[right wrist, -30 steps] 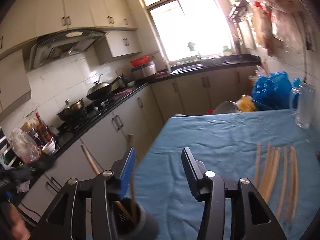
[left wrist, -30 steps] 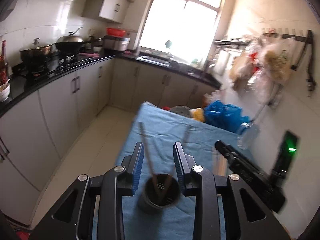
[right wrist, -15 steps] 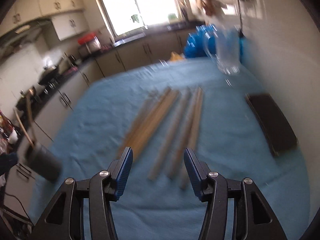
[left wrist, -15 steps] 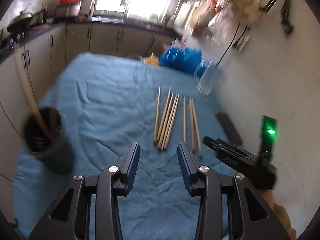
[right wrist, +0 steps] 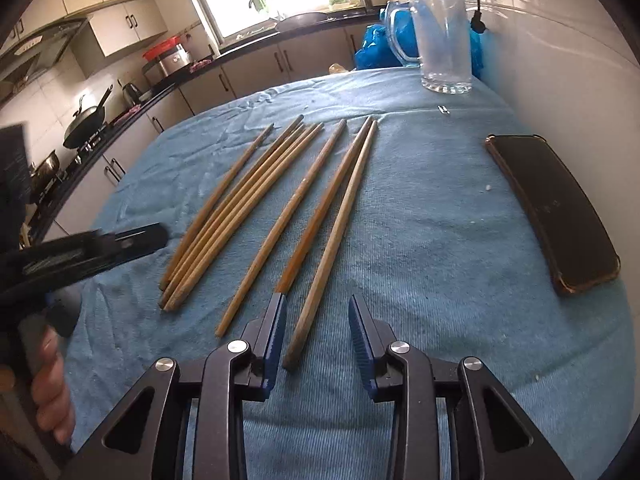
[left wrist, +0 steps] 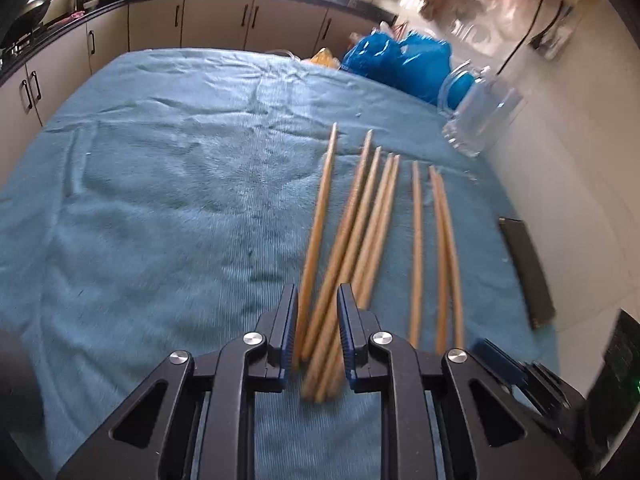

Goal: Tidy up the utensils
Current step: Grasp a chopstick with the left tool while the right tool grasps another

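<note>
Eight wooden chopsticks (right wrist: 280,200) lie in a row on the blue cloth (right wrist: 420,240). In the left wrist view the left gripper (left wrist: 318,320) is closing, and the near ends of the left bunch are between its narrow jaws; whether the pads already press is not clear. The right wrist view shows the right gripper (right wrist: 316,332) closing around the rightmost chopstick (right wrist: 332,236), not touching it. Only this view shows the whole dark phone (right wrist: 556,208) and the upright glass mug (right wrist: 442,40).
</note>
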A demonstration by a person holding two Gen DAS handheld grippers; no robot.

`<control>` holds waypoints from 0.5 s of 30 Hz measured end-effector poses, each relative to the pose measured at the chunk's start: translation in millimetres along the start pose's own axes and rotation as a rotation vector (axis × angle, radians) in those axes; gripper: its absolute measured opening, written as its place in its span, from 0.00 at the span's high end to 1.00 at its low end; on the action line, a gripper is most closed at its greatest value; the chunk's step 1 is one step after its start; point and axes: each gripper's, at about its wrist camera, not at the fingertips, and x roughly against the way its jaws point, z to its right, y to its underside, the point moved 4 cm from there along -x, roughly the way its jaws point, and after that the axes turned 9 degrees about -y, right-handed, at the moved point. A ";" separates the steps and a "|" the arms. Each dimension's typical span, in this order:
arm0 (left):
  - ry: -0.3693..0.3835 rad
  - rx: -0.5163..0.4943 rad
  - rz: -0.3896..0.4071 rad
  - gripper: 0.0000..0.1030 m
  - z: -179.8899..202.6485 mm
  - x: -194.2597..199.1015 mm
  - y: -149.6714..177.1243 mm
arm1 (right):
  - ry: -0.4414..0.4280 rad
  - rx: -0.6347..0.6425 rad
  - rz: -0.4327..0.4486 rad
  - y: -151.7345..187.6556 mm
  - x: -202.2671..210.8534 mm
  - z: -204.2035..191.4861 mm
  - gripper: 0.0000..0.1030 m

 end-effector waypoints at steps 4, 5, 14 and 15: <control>-0.013 -0.009 -0.012 0.86 1.7 -17.8 -8.9 | 0.021 0.032 -0.002 -2.5 -4.4 -2.3 0.74; -0.018 -0.015 -0.012 0.86 2.2 -19.9 -11.2 | 0.031 0.037 -0.004 -3.5 -5.8 -2.1 0.78; -0.045 -0.039 -0.014 0.93 3.4 -24.7 -16.7 | 0.098 0.051 -0.030 -14.5 -15.1 0.5 0.90; -0.044 -0.029 -0.022 0.93 1.2 -23.2 -15.6 | 0.106 0.045 -0.035 -15.1 -15.9 0.1 0.90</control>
